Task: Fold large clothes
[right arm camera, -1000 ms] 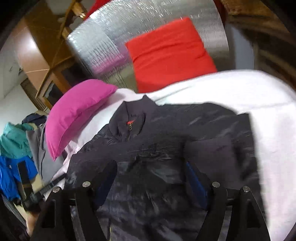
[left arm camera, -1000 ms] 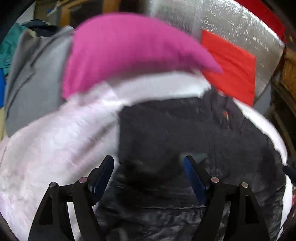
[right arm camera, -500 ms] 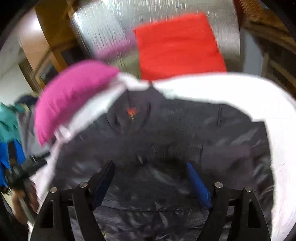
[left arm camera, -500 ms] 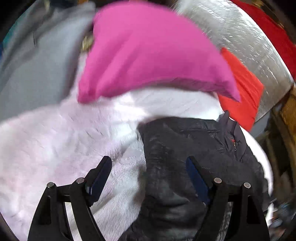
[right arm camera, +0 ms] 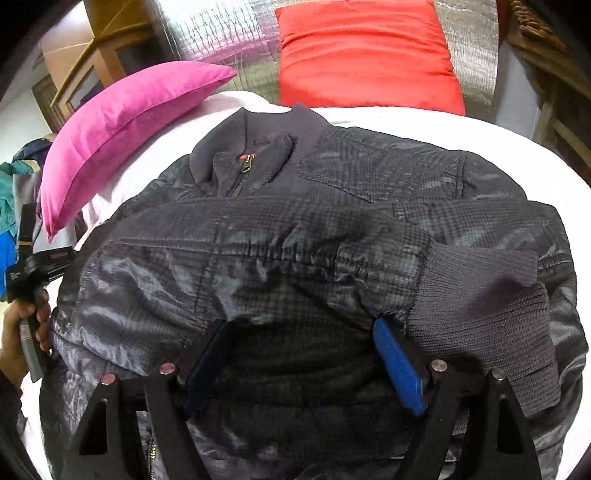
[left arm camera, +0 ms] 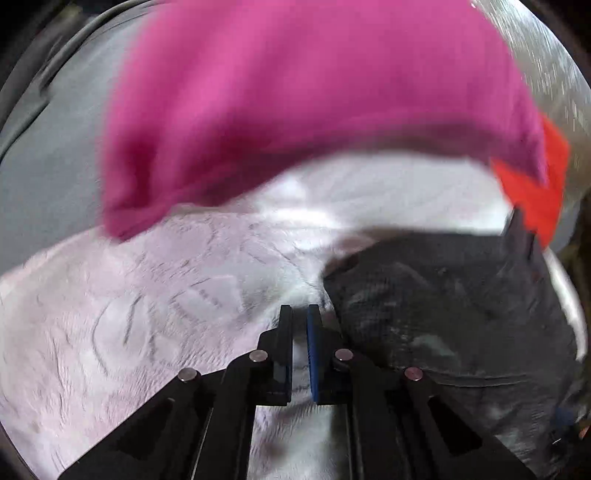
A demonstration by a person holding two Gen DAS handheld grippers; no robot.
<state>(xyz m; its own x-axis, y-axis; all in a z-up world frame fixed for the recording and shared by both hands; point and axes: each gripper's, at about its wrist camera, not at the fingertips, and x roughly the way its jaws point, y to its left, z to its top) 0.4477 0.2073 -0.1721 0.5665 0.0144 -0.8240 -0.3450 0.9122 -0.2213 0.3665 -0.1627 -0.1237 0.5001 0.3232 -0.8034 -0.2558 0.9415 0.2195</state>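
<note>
On the bed [right arm camera: 461, 122], covered with a white blanket [left arm camera: 129, 314], lies a dark jacket [right arm camera: 295, 229], front up, collar [right arm camera: 258, 147] toward the pillows, zipper pull [right arm camera: 246, 168] near the neck. One sleeve is folded across the chest, its ribbed cuff [right arm camera: 480, 295] resting on the jacket's right part in the right wrist view.

Right claw [right arm camera: 303, 343] wide, jaws apart just over the jacket below the folded sleeve; its jaws have just been opening a bit further. Blue pad [right arm camera: 397, 365] sits right beside the cuff; whether it touches, cannot tell. No fabric pinched between the pads.

Left claw [left arm camera: 299, 314] narrow, jaws nearly together after just closing, over the blanket just beside the jacket's edge [left arm camera: 332, 280]. A sliver of white shows between the fingers [left arm camera: 313, 332]; whether cloth is pinched, cannot tell. Left wrist view is blurred.

Pink pillow [right arm camera: 122, 129] on the bed left of the collar, filling the top of the left wrist view [left arm camera: 295, 92]. Red pillow [right arm camera: 365, 55] leans on a silver foil backing [right arm camera: 221, 33] behind the bed. A hand [right arm camera: 18, 332] grips the left claw's handle at the left edge of the right wrist view. Grey garment [left arm camera: 48, 166] beyond the pink pillow; teal and blue clothes [right arm camera: 7, 206] at far left.
</note>
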